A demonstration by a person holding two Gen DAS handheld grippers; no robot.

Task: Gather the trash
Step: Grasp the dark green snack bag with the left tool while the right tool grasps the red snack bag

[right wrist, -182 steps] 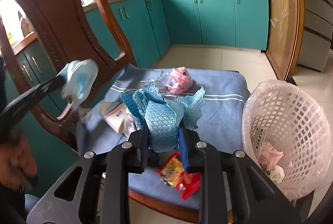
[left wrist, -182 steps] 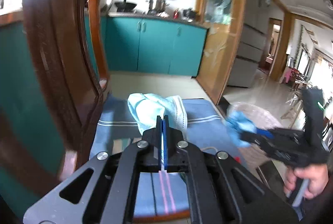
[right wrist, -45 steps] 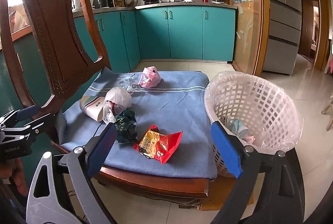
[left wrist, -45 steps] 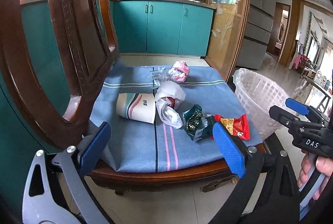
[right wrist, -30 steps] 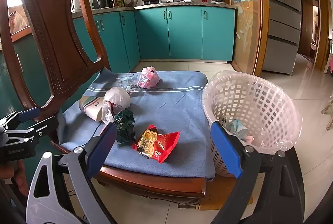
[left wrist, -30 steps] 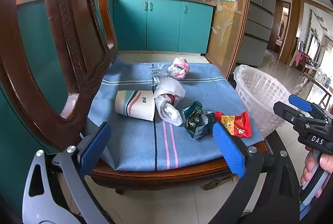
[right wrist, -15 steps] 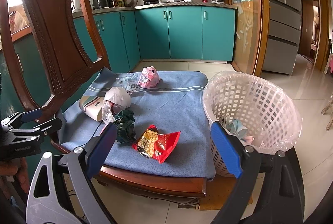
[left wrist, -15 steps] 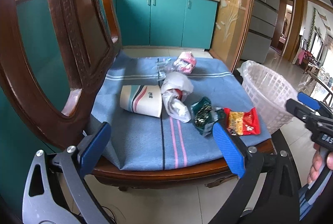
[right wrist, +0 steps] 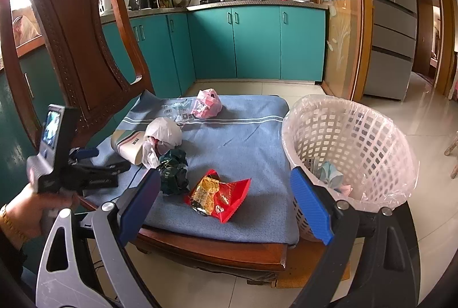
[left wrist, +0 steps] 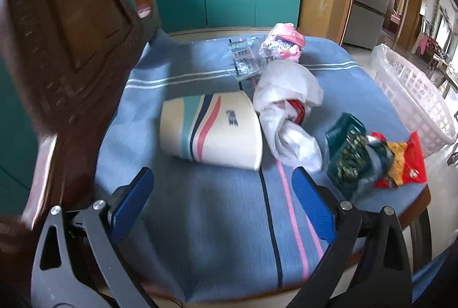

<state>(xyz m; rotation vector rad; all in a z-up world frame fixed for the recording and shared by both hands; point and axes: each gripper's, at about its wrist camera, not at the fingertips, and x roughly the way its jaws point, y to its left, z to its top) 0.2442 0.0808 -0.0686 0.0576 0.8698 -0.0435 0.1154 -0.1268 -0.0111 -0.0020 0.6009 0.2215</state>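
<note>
Trash lies on a blue cloth [left wrist: 214, 208] over a chair seat. A striped paper cup [left wrist: 210, 130] lies on its side, with a white plastic bag [left wrist: 286, 105], a green wrapper [left wrist: 349, 153] and a red snack packet [left wrist: 403, 162] to its right. A pink bag [left wrist: 283, 43] and a clear wrapper [left wrist: 243, 59] sit at the back. My left gripper [left wrist: 221, 175] is open and empty, low over the cloth just in front of the cup. My right gripper [right wrist: 225, 175] hangs open and empty in front of the seat, with the red packet [right wrist: 220, 195] in line between its fingers.
A white lattice basket [right wrist: 352, 142] with a plastic liner stands at the seat's right edge and holds some trash [right wrist: 329, 170]. The carved chair back [right wrist: 71, 36] rises on the left. Teal cabinets [right wrist: 257, 42] and tiled floor lie behind.
My left gripper has moved forward and down over the seat, so the paper cup now looms large just beyond its fingers. The right gripper has stayed where it was, still open.
</note>
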